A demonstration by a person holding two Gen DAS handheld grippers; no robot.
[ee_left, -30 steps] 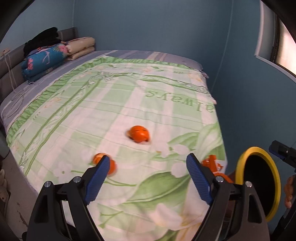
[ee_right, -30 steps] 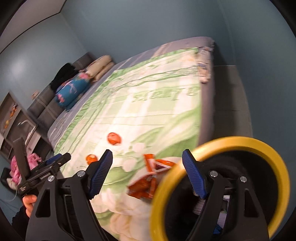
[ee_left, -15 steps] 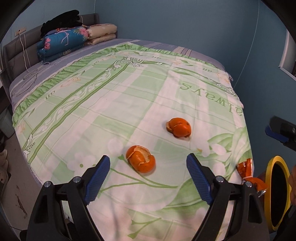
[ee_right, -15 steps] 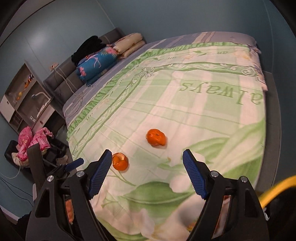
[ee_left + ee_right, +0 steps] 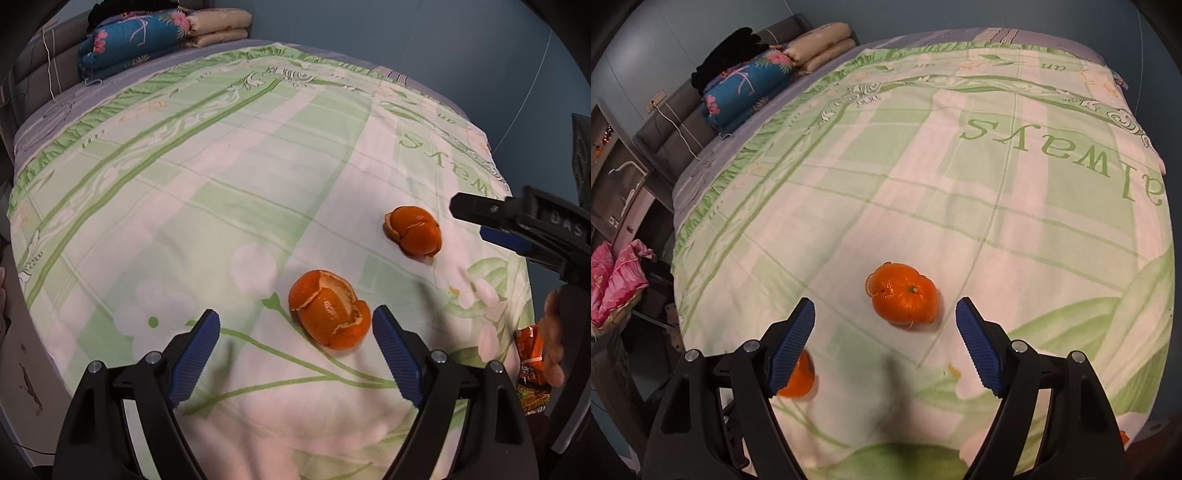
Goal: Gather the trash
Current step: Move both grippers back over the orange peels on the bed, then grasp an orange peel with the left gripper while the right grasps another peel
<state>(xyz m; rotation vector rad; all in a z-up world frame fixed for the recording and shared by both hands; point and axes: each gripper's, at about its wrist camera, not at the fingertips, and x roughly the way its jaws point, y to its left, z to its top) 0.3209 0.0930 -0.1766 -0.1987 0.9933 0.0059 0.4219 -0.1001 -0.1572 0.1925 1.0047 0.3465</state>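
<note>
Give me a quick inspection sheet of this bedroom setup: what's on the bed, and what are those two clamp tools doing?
Surface: bed under a green and white cover, printed "always".
Job's things: two orange peels, near peel and far peel; orange snack wrapper at the bed's edge.
Clutter: folded bedding at the headboard.
Grippers: left gripper open above the near peel; right gripper open above the far peel; both empty.
Cables: white cord on the headboard.
Surroundings: blue walls, pink cloth beside the bed.
</note>
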